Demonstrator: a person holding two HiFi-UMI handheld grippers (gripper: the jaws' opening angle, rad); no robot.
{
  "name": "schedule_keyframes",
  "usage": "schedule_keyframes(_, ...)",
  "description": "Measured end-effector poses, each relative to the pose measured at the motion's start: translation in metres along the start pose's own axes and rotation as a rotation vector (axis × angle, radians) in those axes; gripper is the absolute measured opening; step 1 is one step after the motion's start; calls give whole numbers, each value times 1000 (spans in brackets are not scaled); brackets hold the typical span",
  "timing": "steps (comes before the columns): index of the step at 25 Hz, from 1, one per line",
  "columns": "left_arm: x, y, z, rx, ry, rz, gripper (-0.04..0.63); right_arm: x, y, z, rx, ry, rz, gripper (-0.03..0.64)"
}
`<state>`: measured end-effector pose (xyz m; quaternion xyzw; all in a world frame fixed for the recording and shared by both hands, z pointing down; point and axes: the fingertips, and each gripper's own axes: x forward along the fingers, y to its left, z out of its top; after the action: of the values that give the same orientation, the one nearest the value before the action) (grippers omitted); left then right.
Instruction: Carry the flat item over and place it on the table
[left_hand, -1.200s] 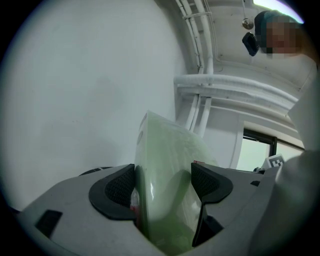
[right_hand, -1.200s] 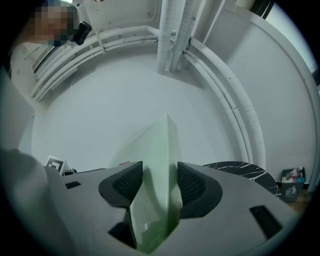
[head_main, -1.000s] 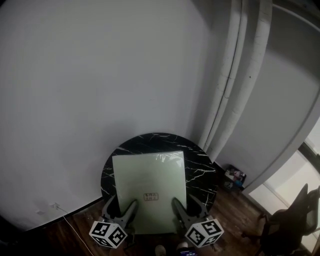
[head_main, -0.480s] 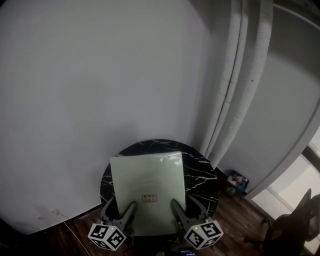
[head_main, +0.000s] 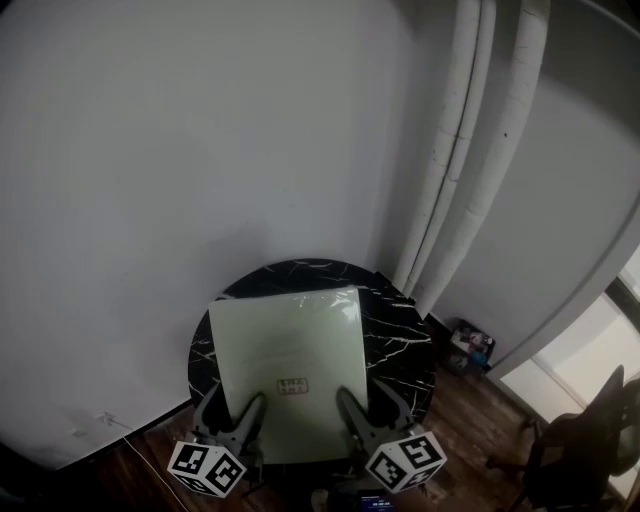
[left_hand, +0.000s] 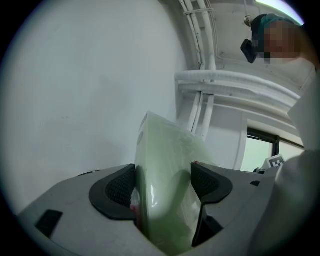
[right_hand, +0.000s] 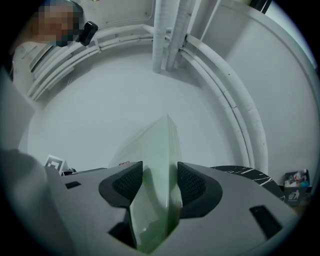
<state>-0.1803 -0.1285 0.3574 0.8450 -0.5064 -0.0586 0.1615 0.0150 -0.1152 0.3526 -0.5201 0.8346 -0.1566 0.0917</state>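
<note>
The flat item (head_main: 288, 372), a pale green slab in glossy wrap with a small reddish label near its closer edge, was being held by both tools at once, right over the round black marble table (head_main: 405, 345). The left gripper (left_hand: 162, 186) was clamped onto the item's near edge, with its dark ribbed pads pressed against both faces. The right gripper (right_hand: 159, 185) was clamped the same way, further right along that same edge. In the head view, most of the table's middle and left side was covered by the item. Only the white-veined rim was left showing behind it and to the right. Whether the item was actually touching the tabletop couldn't be told from any view.

A plain white wall (head_main: 200, 150) was seen behind the table. Two white pipes (head_main: 455, 170) were run up it just behind and to the right of the table. A small bin of clutter (head_main: 470, 352) was set on the wood floor (head_main: 470, 425) just right of the table. A dark office chair (head_main: 585, 450) was parked well off to the table's right.
</note>
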Motion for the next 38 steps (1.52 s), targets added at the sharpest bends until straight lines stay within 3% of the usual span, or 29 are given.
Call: schedule_keyframes(38, 64, 21, -103, -103, 187, 58, 354, 24, -89, -78, 89, 188, -74, 213)
